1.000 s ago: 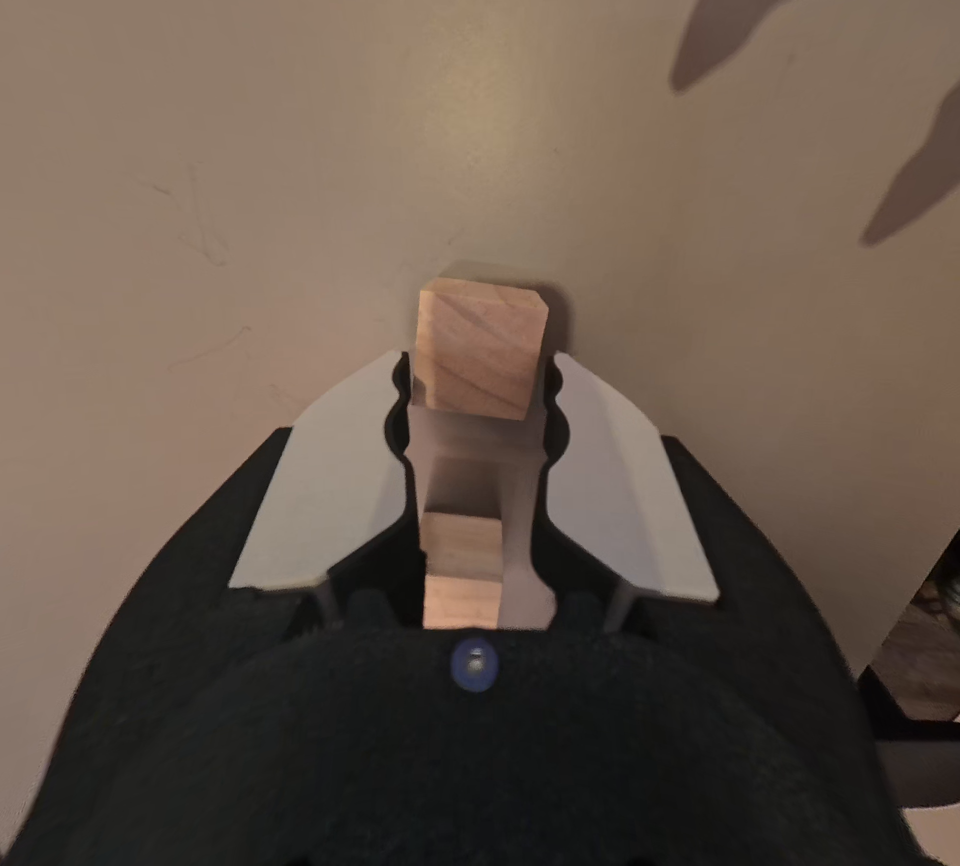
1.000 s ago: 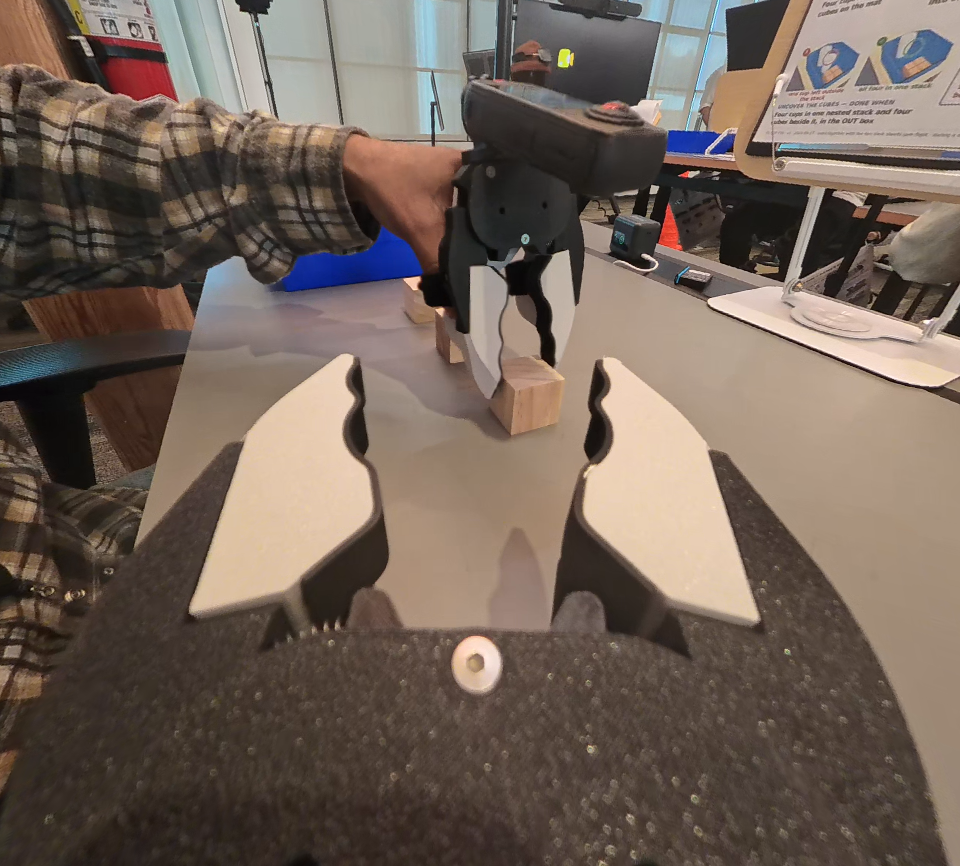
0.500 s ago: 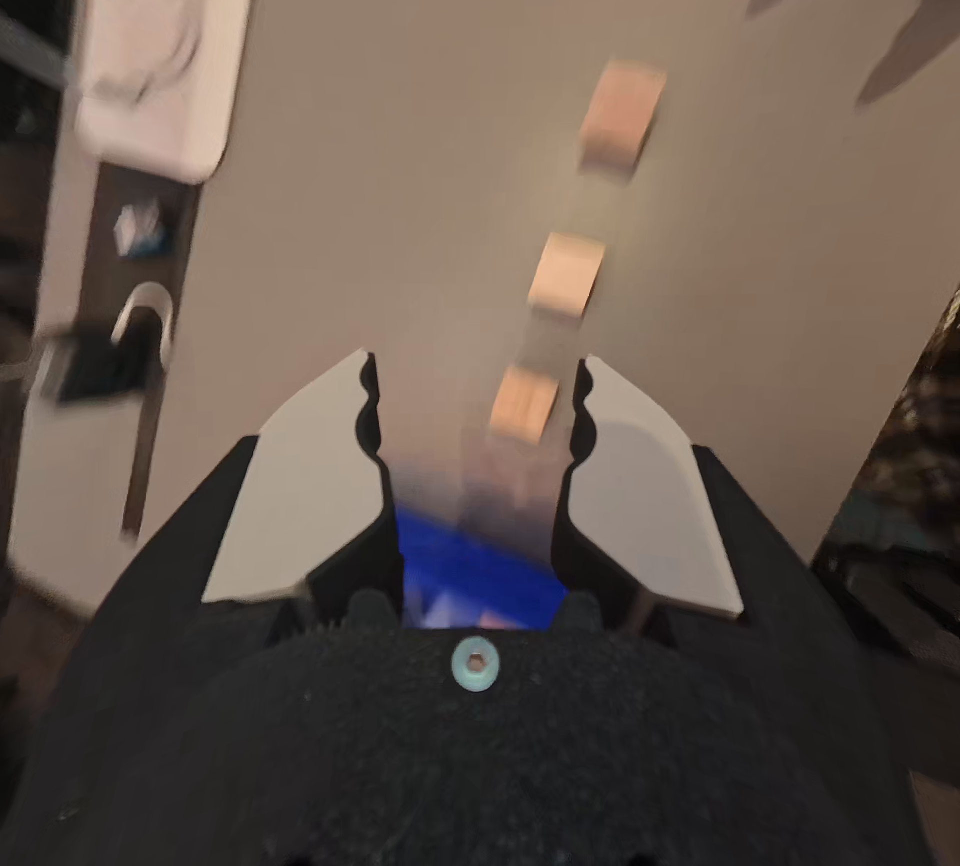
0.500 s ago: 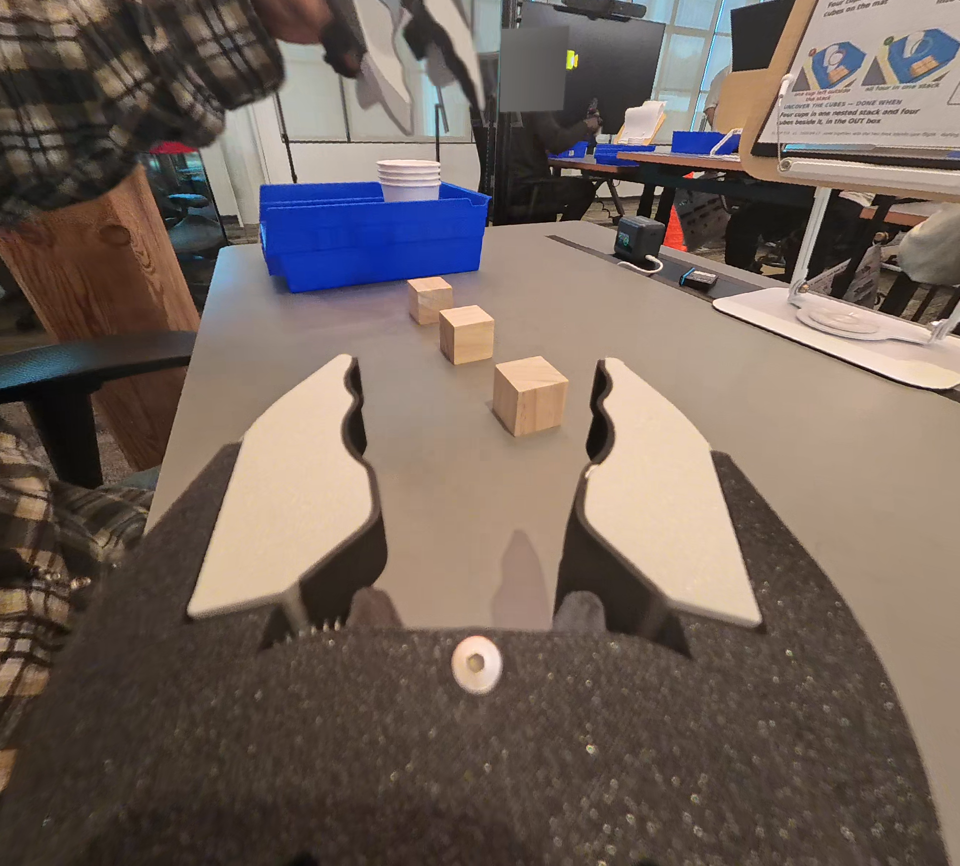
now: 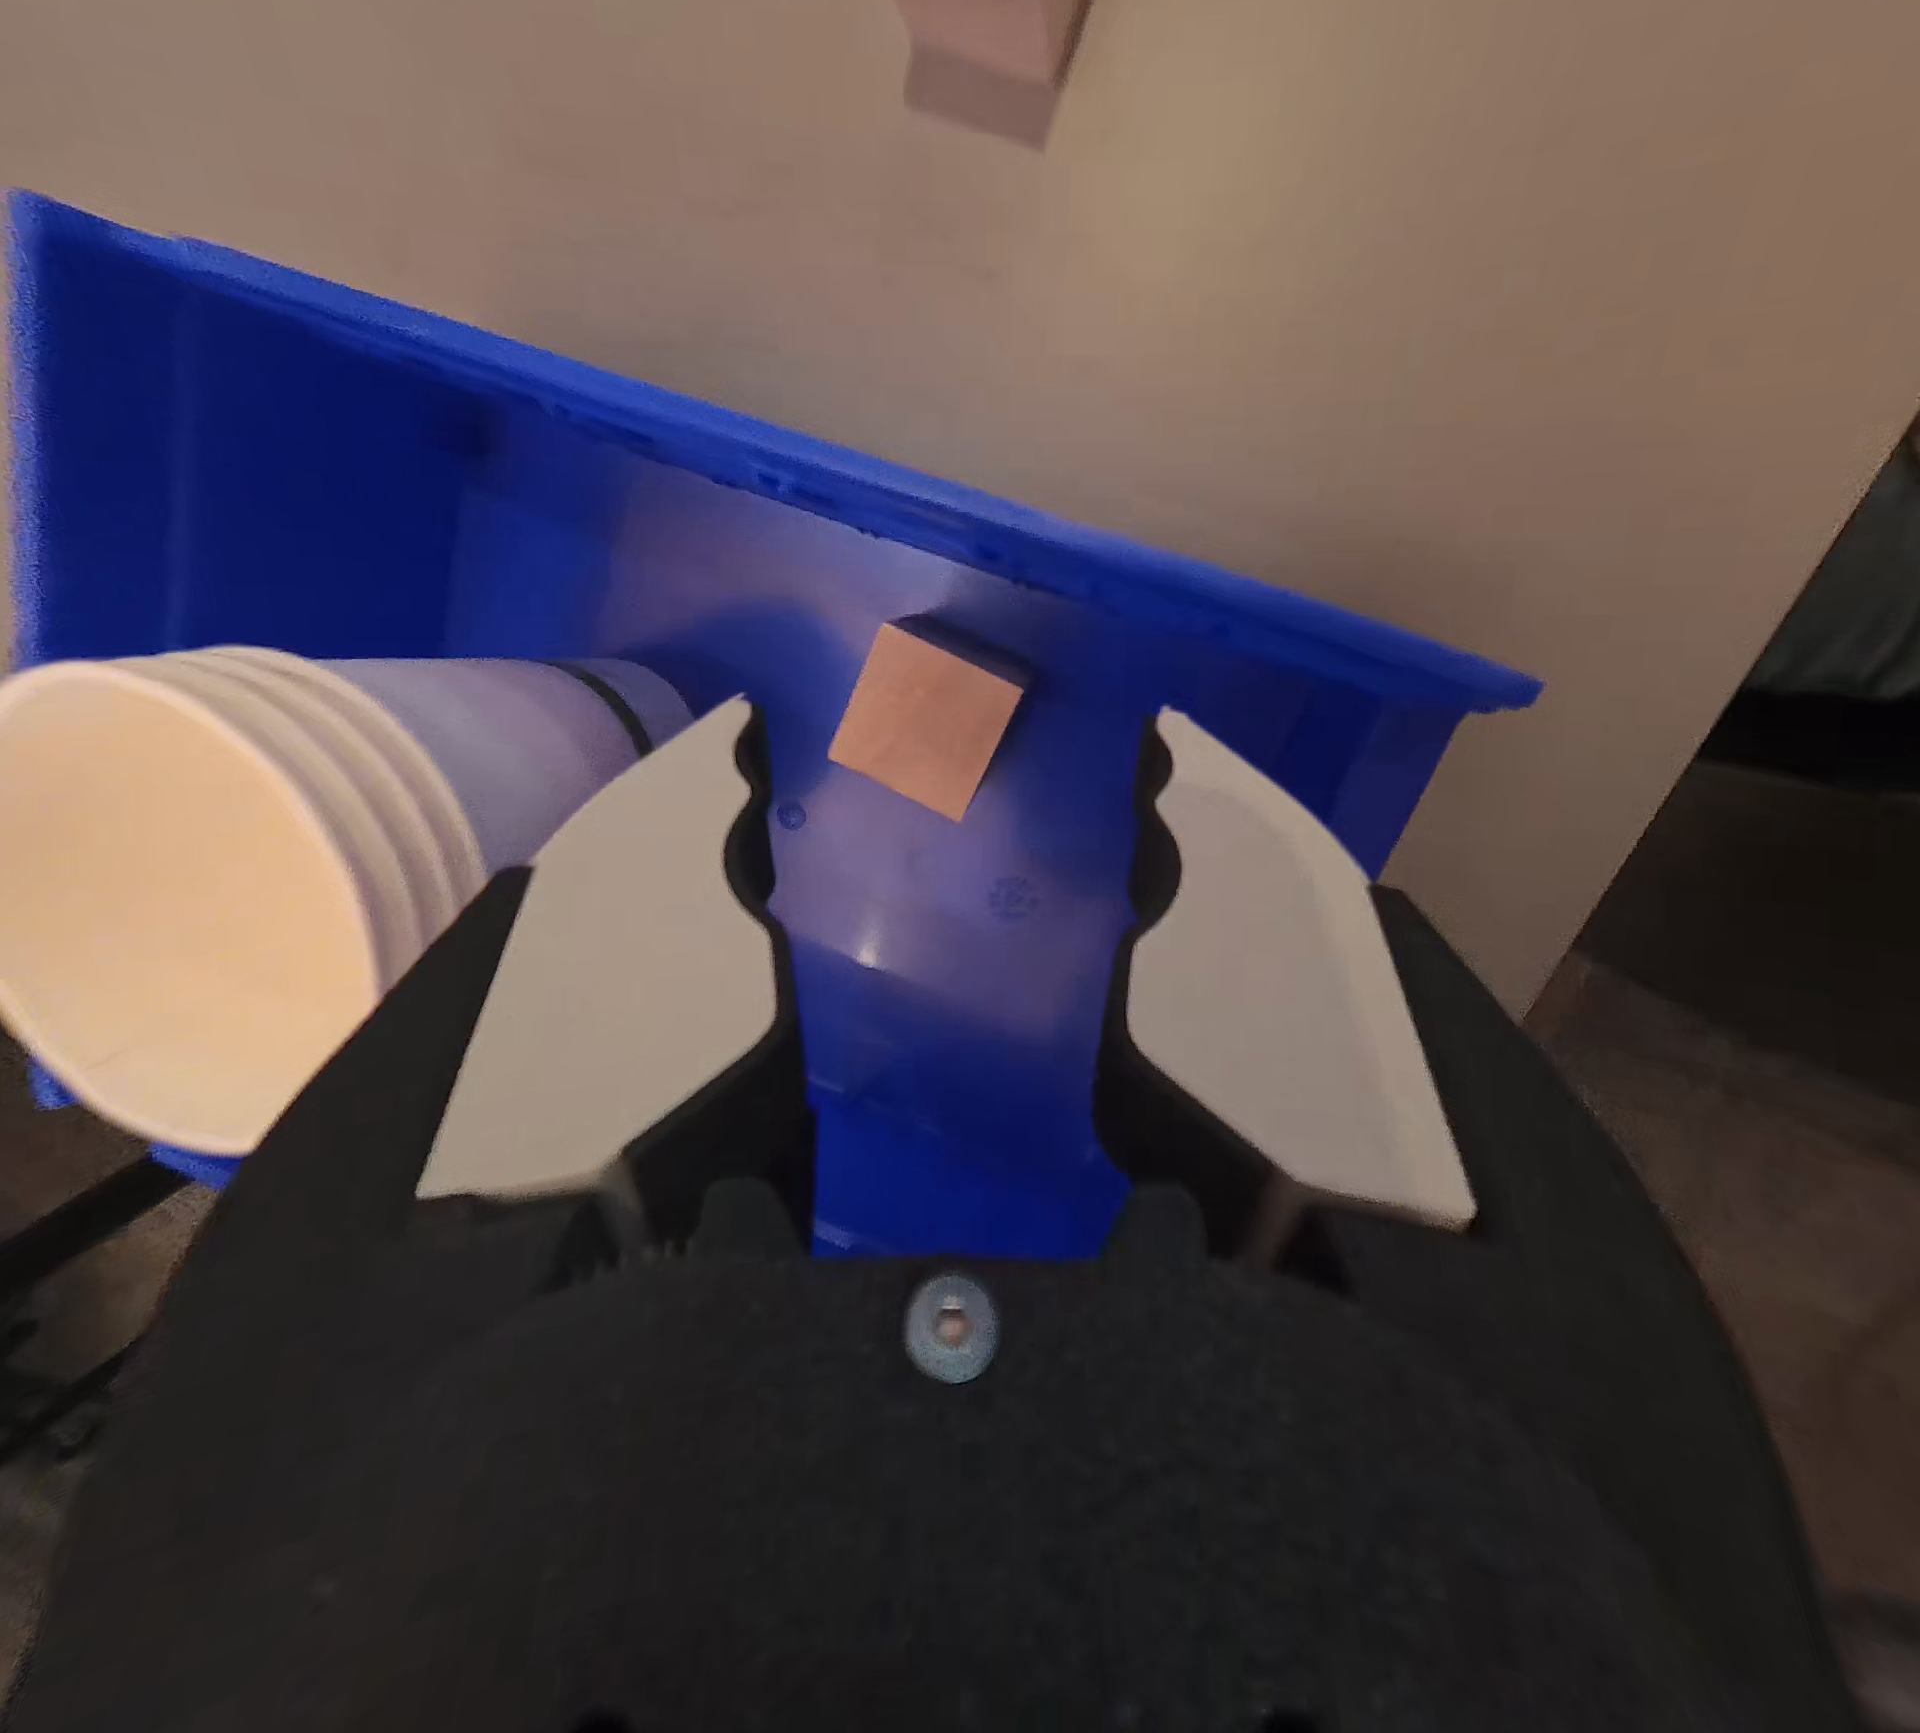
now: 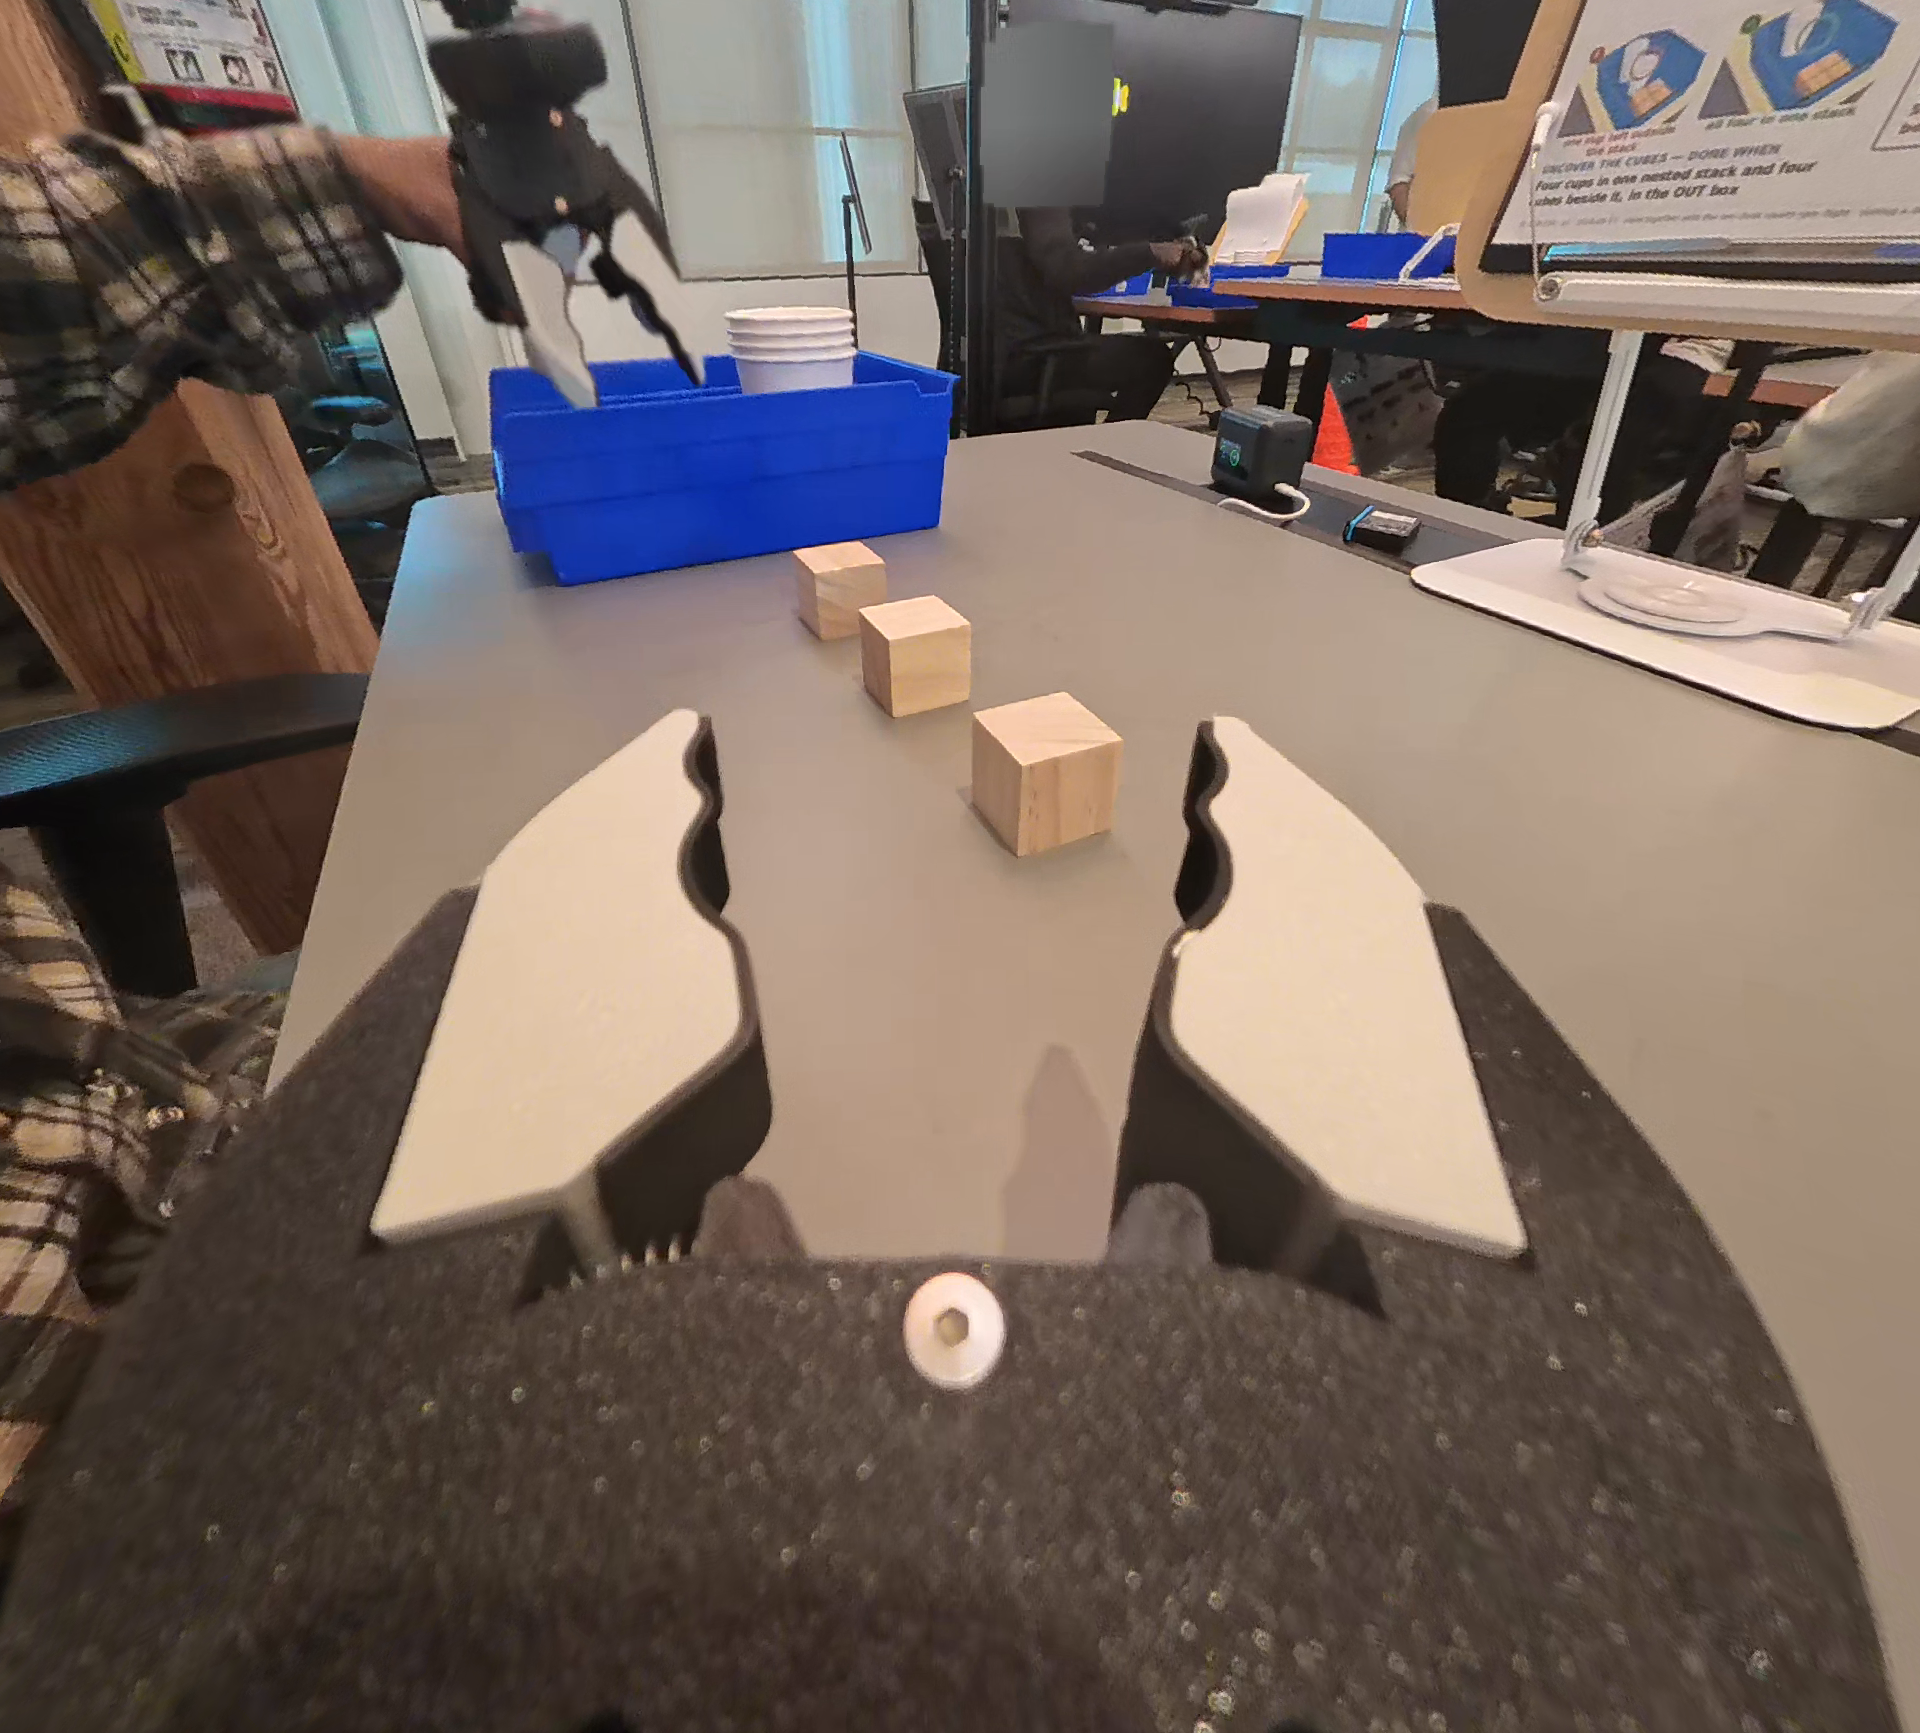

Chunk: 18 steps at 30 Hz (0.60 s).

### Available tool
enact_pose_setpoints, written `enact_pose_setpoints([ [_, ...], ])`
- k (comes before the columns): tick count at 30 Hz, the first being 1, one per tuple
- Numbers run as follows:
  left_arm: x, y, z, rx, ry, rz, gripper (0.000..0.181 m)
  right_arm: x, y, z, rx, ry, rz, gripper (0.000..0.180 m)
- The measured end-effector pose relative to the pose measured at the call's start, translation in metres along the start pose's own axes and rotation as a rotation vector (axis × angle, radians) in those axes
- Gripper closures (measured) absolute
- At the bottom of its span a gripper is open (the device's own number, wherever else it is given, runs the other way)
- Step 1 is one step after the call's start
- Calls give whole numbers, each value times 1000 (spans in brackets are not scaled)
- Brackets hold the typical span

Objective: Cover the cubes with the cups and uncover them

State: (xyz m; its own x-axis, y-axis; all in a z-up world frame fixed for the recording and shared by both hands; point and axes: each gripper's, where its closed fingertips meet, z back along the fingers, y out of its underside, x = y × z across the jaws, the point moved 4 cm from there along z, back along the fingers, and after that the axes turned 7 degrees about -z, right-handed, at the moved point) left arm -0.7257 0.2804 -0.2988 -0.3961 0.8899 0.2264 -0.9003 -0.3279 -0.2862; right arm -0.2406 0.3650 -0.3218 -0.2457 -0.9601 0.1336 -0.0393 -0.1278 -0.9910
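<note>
my left gripper (image 5: 951, 810) wide, empty, over blue bin (image 5: 312, 457); cube (image 5: 925, 733) just ahead between tips, cup stack (image 5: 208, 873) at left; careless descent knocks stack; right gripper (image 6: 951, 810) wide, idle

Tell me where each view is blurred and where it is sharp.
Left wrist view: soft all over, with the cube in the blue bin and the cup stack smeared. Right wrist view: the three cubes on the table are crisp; only the far left gripper is motion-blurred.
</note>
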Motion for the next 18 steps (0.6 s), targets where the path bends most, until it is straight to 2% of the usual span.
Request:
enact_pose_setpoints([
  [4,-2,14,-22,30,62,-37,115,-6,-2,3,-28,30,-30,94],
  [14,11,32,-53,105,84,-148,116,-15,-8,10,-97,54,-102,93],
  [18,9,35,-66,136,108,-170,121,-13,-8,6,-93,50,-103,93],
])
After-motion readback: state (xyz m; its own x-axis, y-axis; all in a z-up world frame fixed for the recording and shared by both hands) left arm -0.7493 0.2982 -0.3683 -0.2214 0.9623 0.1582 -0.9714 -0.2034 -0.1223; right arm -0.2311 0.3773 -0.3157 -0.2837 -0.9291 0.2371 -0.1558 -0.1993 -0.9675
